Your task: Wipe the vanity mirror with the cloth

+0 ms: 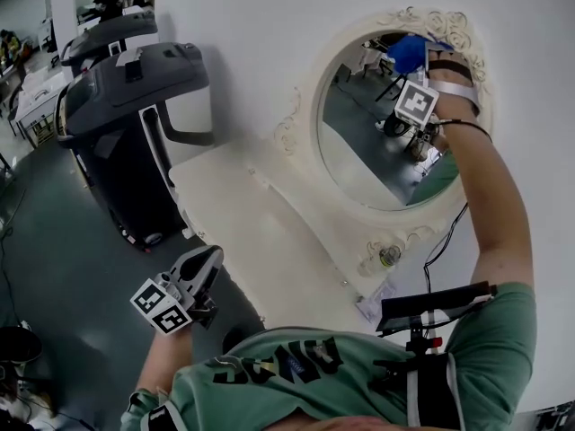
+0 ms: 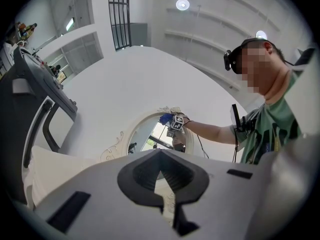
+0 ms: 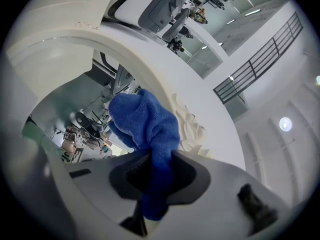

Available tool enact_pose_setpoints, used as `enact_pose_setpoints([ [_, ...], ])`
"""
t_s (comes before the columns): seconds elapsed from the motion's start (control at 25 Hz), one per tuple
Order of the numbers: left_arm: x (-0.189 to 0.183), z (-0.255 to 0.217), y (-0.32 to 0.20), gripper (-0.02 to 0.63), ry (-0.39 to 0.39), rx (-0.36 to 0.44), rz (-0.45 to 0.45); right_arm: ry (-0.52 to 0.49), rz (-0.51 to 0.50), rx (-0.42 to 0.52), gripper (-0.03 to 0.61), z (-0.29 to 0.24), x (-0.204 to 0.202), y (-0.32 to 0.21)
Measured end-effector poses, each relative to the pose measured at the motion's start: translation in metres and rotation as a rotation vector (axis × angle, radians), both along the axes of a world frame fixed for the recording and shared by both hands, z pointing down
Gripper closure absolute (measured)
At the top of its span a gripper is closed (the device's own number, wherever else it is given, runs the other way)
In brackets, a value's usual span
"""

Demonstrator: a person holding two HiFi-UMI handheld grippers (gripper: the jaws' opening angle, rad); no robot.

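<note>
At the top of the oval vanity mirror [image 1: 359,151], the right gripper [image 1: 415,77] is held high on an outstretched, raised arm. Its jaws are clamped on the blue cloth [image 1: 409,52], which bunches out just ahead of them, against the glass beside the carved white frame [image 1: 440,27]. The rest of the glass spreads below this tool. The left gripper [image 1: 205,266] hangs low on a bent arm, well apart from the mirror, jaws closed together with nothing between them. The only print near either tool is the black-and-white square markers on their cubes. Dark lettering on the person's green shirt [image 1: 287,366] is creased and cannot be read. Whether the cloth presses flat on the glass is hard to make out.
</note>
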State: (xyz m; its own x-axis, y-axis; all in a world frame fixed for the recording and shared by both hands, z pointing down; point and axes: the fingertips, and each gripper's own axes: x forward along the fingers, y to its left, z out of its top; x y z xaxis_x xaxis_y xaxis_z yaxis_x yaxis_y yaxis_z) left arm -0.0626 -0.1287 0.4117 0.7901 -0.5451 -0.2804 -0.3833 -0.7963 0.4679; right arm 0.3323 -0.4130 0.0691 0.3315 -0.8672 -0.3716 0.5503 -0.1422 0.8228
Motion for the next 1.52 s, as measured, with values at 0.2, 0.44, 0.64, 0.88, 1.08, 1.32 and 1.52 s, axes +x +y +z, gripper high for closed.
enact_pose_setpoints([
  [0.2,0.010,0.008,-0.006,0.614,-0.006,-0.027,0.024,-0.034,-0.051,-0.042,0.503,0.042,-0.008,-0.007],
  [0.44,0.011,0.034,-0.003,0.614,-0.046,-0.099,0.029,-0.132,-0.156,-0.261,0.503,0.221,-0.033,-0.028],
  [0.64,0.002,0.063,-0.008,0.614,-0.074,-0.182,0.012,-0.171,-0.150,-0.439,0.503,0.363,-0.043,-0.040],
  [0.88,-0.001,0.097,-0.014,0.614,-0.092,-0.248,0.010,-0.074,0.031,-0.691,0.503,0.500,-0.023,-0.035],
  [1.08,-0.009,0.106,-0.019,0.614,-0.090,-0.265,0.001,-0.102,0.047,-0.734,0.503,0.526,-0.025,-0.036],
  [1.32,-0.001,0.090,-0.014,0.614,-0.076,-0.233,0.018,-0.109,0.045,-0.821,0.502,0.522,-0.029,-0.030],
  [1.52,0.004,0.057,-0.014,0.614,-0.060,-0.159,0.017,-0.148,-0.053,-0.680,0.500,0.413,-0.036,-0.017],
])
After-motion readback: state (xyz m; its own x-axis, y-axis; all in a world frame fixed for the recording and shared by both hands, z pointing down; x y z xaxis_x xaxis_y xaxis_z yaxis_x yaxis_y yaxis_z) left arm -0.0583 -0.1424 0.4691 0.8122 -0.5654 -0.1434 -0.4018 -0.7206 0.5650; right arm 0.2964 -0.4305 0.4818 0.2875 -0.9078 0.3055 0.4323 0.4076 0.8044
